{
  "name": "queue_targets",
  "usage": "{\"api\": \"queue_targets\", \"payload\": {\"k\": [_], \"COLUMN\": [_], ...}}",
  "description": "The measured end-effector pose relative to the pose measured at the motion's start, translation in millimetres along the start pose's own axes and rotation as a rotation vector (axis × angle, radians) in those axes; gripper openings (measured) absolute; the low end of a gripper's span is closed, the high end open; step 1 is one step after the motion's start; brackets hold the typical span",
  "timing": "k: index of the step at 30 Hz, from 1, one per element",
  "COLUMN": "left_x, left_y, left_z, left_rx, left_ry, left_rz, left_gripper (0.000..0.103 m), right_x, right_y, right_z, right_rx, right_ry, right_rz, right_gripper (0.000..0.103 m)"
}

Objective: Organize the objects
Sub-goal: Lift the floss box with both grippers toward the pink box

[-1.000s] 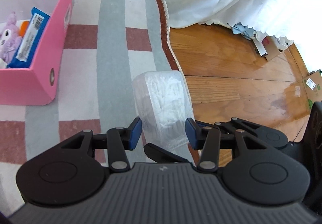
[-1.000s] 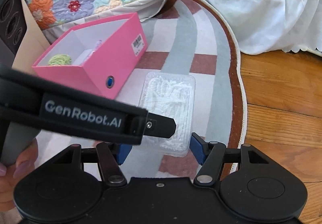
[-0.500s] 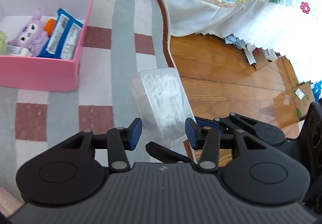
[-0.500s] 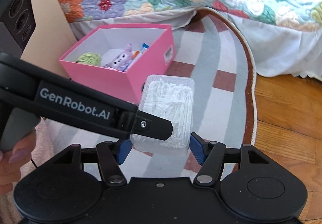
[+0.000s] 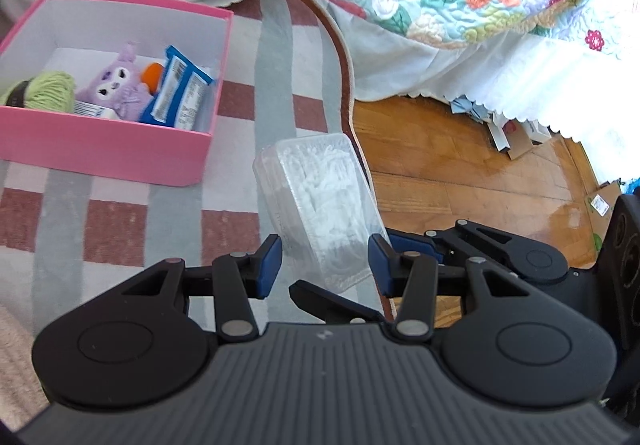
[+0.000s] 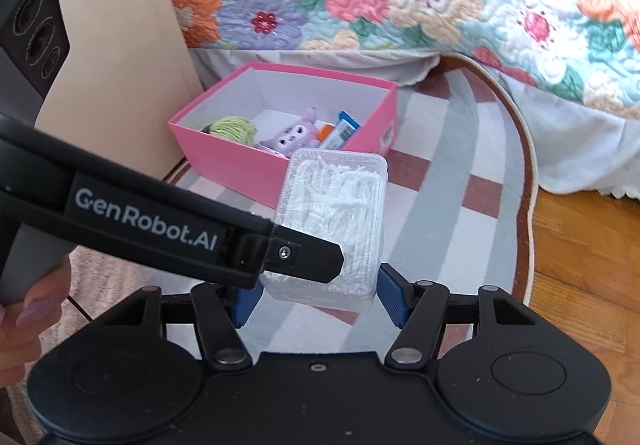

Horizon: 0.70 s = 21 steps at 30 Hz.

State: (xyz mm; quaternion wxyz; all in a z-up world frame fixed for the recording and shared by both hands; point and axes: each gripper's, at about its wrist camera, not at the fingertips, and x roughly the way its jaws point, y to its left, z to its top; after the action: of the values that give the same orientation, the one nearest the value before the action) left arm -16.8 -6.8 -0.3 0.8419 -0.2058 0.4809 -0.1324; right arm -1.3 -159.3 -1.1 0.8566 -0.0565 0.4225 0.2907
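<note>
Clear, ridged rectangular plastic box (image 6: 338, 221)

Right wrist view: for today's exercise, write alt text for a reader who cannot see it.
A clear plastic box of white picks is held between the right gripper and the left gripper, which reaches in from the left. Beyond it on a striped rug is an open pink box holding green yarn and a purple plush toy.

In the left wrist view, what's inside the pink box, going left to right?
Green yarn ball → purple plush toy → orange item, mostly hidden → blue snack packet, leaning at the right end of the pink box.
</note>
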Motion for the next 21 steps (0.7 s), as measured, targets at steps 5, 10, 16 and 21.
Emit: {"api": "queue_targets", "payload": {"k": [5, 10, 16, 21], "left_x": [-16, -31, -48, -54], "left_y": [10, 17, 28, 36], "left_z": [-1, -3, 1, 7], "left_rx": [-0.020, -0.035, -0.047, -0.037], "left_ry": [-0.026, -0.047, -0.093, -0.142], "left_rz": [0.016, 0.038, 0.062, 0.100], "left_gripper": [0.046, 0.046, 0.046, 0.048], "right_x": [0, 0, 2, 12], "right_y": [13, 24, 36, 49], "right_z": [9, 19, 35, 50], "right_rx": [-0.041, -0.079, -0.120, -0.197], "right_ry": [-0.009, -0.011, -0.027, -0.045], "right_rz": [0.021, 0.047, 0.068, 0.067], "right_gripper": [0.067, 0.067, 0.067, 0.067]}}
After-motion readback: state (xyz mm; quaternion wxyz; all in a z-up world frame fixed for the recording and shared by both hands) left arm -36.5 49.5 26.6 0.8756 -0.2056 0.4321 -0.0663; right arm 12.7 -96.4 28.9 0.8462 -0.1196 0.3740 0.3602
